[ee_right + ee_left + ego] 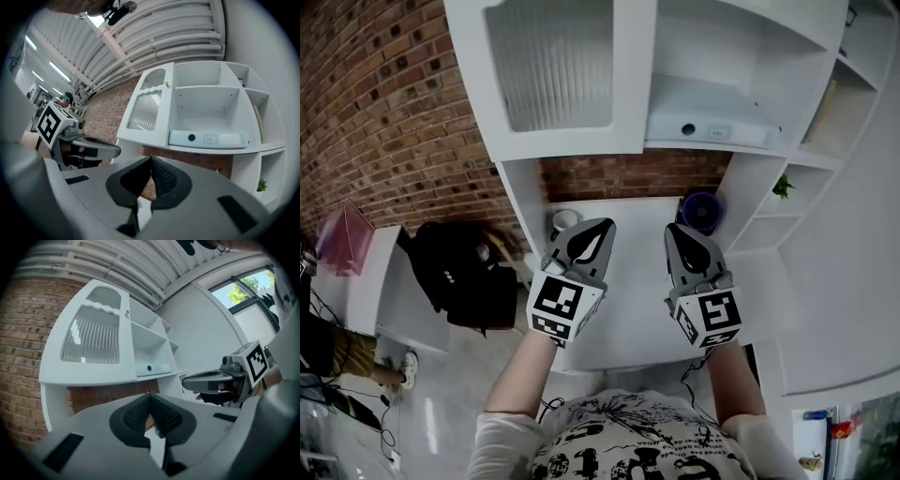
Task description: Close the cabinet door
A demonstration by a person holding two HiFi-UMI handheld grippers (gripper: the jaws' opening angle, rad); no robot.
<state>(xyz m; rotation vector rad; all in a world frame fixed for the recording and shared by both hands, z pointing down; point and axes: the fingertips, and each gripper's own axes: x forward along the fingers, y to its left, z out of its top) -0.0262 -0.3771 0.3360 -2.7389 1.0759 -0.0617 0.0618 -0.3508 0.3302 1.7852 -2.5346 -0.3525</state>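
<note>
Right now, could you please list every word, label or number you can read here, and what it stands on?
Nothing can be read with confidence.
Sticker on the pale box: too small to read.
Print on the shirt: black lettering, warped, unreadable.
White marks on the black bag: too small.
Marker cubes on left gripper and right gripper: square patterns, no words.

White door [551,67], upright, above and ahead of me. It has a ribbed glass pane, an arched top and a small gold knob [165,85] on the edge beside the open shelves [206,108]. It looks shut, flush with the shelves' front.
</note>
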